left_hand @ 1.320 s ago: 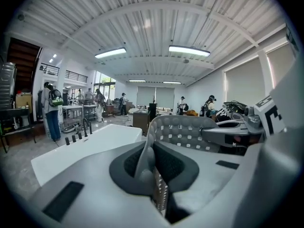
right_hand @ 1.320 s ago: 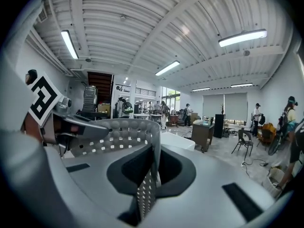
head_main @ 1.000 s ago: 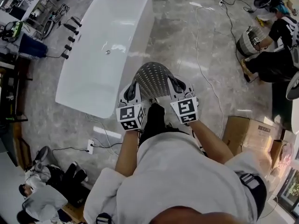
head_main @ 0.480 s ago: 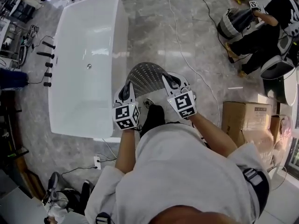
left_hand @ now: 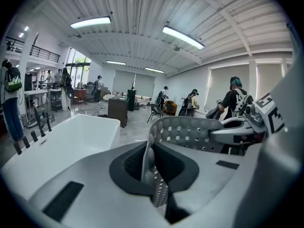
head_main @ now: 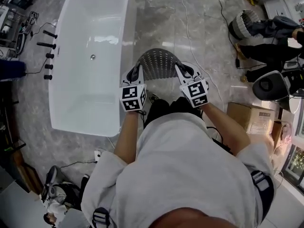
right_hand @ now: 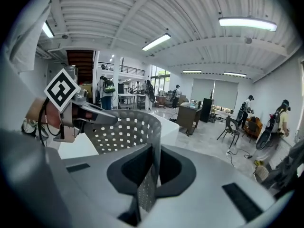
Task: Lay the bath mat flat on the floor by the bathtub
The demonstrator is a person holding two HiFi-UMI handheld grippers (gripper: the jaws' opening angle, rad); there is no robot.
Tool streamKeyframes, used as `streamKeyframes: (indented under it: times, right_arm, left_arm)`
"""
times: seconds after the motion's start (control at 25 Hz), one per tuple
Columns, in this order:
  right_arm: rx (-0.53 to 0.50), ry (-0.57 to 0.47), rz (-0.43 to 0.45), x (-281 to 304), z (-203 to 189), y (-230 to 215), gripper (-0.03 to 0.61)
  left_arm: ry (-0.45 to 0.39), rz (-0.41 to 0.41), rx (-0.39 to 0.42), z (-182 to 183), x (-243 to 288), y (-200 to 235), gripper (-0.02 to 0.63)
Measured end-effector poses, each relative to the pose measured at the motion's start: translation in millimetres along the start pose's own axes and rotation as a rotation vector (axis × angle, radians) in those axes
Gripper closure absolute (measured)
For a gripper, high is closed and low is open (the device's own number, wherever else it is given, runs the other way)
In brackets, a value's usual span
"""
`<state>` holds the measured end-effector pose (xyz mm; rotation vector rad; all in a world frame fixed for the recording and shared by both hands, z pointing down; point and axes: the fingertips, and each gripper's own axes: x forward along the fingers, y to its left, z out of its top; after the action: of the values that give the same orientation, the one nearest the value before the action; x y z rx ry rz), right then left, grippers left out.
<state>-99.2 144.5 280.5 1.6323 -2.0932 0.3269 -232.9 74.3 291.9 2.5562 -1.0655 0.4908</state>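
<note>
Between left tool [head_main: 137,70] and right tool [head_main: 180,70], the grey bath mat [head_main: 159,61] arches above the floor [head_main: 161,13], each tool clamped tight on one edge. Bathtub [head_main: 90,42] stands beside the left tool.

Both arms out in front of torso, elbows bent, left forearm [head_main: 124,139] and right forearm [head_main: 227,127] bare below the sleeves, converging a little toward the hands. Left gripper [head_main: 137,70] and right gripper [head_main: 180,70] side by side, apart, level with each other, marker cubes up, noses tipped forward and slightly down. Left jaws closed, pinching one edge of mat [head_main: 159,61]; right jaws closed on opposite edge
</note>
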Motion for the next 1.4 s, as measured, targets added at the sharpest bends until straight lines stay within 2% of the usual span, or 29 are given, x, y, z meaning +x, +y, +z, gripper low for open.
streamKeyframes:
  times: [0.36,0.68,1.0,1.2,1.4]
  right_arm:
    - [0.02,0.007,-0.043,40,3,-31,0.557]
    - [0.039,0.012,-0.037,72,1,-54,0.557]
    - [0.025,0.081,0.013,130,-16,-87,0.557]
    - [0.009,0.152,0.072,167,-33,-99,0.557]
    - [0.025,0.229,0.127,203,-69,-109,0.557]
  left_arm:
    - [0.011,-0.013,0.019,18,43,23,0.588]
    - [0.04,-0.019,0.02,22,86,36,0.588]
    - [0.126,-0.011,0.018,13,153,57,0.588]
    - [0.193,0.002,-0.017,0,195,72,0.588]
    - [0.288,0.014,-0.006,-33,242,85,0.588]
